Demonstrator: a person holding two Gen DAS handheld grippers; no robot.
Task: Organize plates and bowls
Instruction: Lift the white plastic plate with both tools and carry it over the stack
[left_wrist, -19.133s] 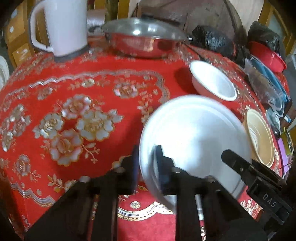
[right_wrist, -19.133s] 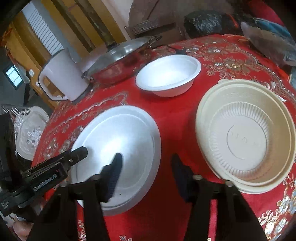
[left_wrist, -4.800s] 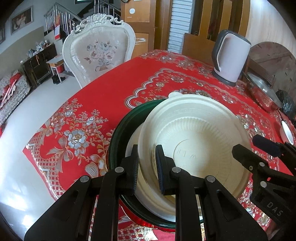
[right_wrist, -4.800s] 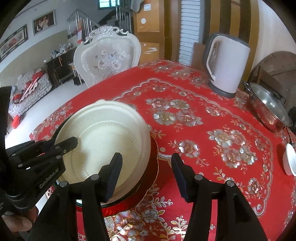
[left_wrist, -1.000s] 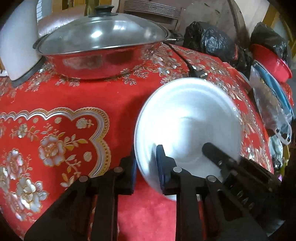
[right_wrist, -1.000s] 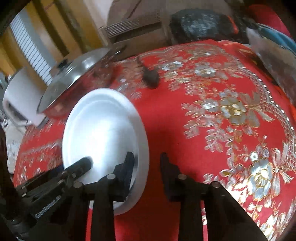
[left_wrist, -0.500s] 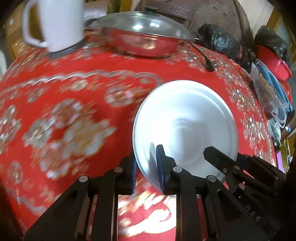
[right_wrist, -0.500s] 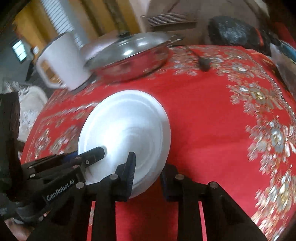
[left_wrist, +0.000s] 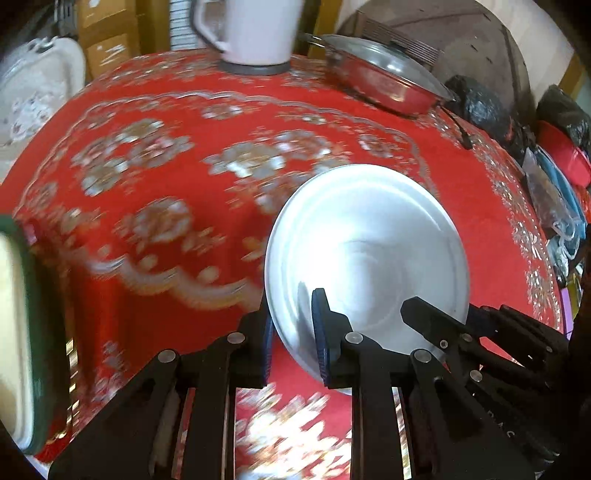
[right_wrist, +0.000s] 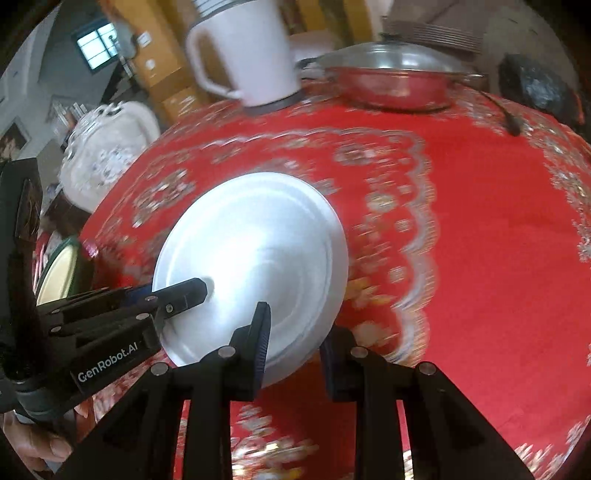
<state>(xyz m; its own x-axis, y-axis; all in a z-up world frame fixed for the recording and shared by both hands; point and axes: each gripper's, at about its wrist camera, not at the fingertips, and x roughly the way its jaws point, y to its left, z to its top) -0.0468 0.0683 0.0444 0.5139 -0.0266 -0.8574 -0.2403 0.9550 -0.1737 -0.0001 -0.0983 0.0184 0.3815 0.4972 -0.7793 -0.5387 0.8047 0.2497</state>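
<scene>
1. Your left gripper (left_wrist: 291, 325) is clamped on the near-left rim of the white bowl (left_wrist: 369, 243): one pad sits inside the bowl, the other outside under the rim.
2. Your right gripper (right_wrist: 295, 345) is clamped on the same white bowl at its near-right rim, one finger (right_wrist: 258, 339) over the inside and the other behind the outer wall.
3. You hold the bowl between the two grippers above the red flowered tablecloth (left_wrist: 155, 155), tilted so its inside faces the cameras. The cloth under it is blurred, and the frames do not settle whether the bowl clears the table.
4. Far across the table stand a white kettle (left_wrist: 258, 29) on its grey base and, just beside it, a steel pan with a glass lid (left_wrist: 384, 77).
5. At the left edge of your left view sits a green-rimmed dish with cream plates in it (left_wrist: 22, 332), well apart from the bowl.
6. Black bags (left_wrist: 476, 103) and red and blue containers (left_wrist: 561, 162) crowd the far right edge of the table.
7. A white carved chair (right_wrist: 103, 155) stands beyond the table's left side.
8. Your hand (right_wrist: 33, 443) shows at the lower left of the right view, gripping the left tool's handle.
</scene>
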